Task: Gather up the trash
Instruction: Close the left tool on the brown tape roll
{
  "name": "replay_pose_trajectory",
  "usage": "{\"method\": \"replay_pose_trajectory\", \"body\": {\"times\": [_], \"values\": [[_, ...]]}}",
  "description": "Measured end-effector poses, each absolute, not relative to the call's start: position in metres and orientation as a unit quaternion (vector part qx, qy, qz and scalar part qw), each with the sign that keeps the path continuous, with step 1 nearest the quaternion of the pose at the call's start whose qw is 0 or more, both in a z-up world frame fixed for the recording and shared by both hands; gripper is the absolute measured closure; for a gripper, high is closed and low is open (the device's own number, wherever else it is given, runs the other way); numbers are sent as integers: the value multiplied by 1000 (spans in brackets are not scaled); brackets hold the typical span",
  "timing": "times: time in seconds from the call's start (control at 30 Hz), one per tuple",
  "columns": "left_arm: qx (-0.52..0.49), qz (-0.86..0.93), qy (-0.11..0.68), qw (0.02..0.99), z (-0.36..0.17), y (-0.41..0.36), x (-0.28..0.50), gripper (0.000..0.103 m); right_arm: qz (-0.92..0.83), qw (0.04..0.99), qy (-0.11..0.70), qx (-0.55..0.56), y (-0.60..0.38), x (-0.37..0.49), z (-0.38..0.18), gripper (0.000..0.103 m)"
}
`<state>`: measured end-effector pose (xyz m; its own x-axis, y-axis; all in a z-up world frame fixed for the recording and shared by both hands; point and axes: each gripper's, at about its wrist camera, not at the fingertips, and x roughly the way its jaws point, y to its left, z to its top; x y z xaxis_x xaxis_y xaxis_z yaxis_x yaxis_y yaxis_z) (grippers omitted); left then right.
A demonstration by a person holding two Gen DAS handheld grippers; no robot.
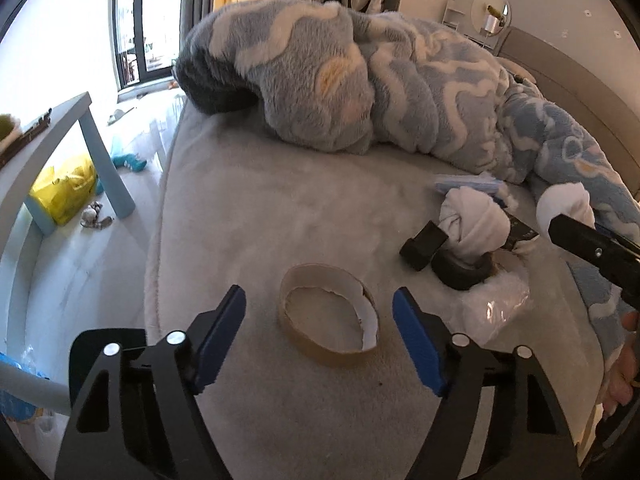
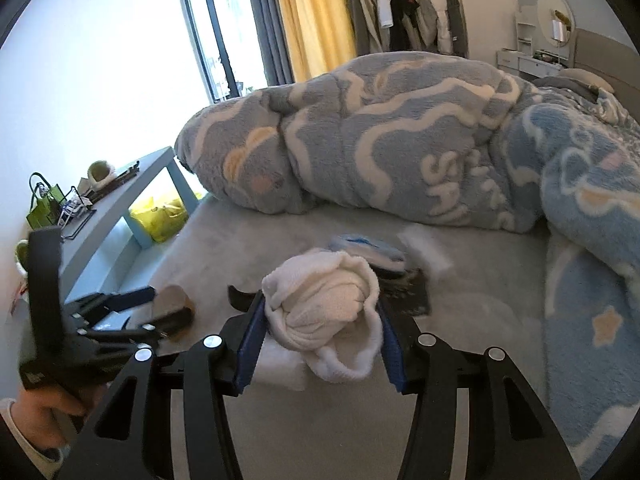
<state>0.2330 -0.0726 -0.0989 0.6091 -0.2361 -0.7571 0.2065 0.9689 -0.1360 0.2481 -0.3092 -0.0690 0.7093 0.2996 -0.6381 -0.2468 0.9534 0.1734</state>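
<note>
One white balled sock (image 2: 326, 312) squeezed in right gripper (image 2: 320, 344), fuzzy, lumpy

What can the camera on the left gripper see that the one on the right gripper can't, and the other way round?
Only the left wrist view shows the clear plastic wrapper, the black tape roll and the open middle of the cardboard tape ring between the open left gripper.

Only the right wrist view shows the green bag on the blue table and the letters on the blanket.

Both show the white balled socks squeezed in the right gripper, the fleece blanket, the yellow bag and the grey bed.
</note>
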Motion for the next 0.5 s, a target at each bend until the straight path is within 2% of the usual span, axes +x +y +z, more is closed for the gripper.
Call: {"method": "replay_pose_trajectory", "body": {"times": [0.07,0.23,0.5], "values": [[-27,-125,433,892,-103,-72,236,40,154,922,354,38,-302,251,-69,51],[-36,-130,441,887,-106,-66,238,53,173,920,348,53,-279,256,-62,51],[-34,-134,423,896,-87,-39,228,54,197,914,353,32,-240,254,-56,51]]}}
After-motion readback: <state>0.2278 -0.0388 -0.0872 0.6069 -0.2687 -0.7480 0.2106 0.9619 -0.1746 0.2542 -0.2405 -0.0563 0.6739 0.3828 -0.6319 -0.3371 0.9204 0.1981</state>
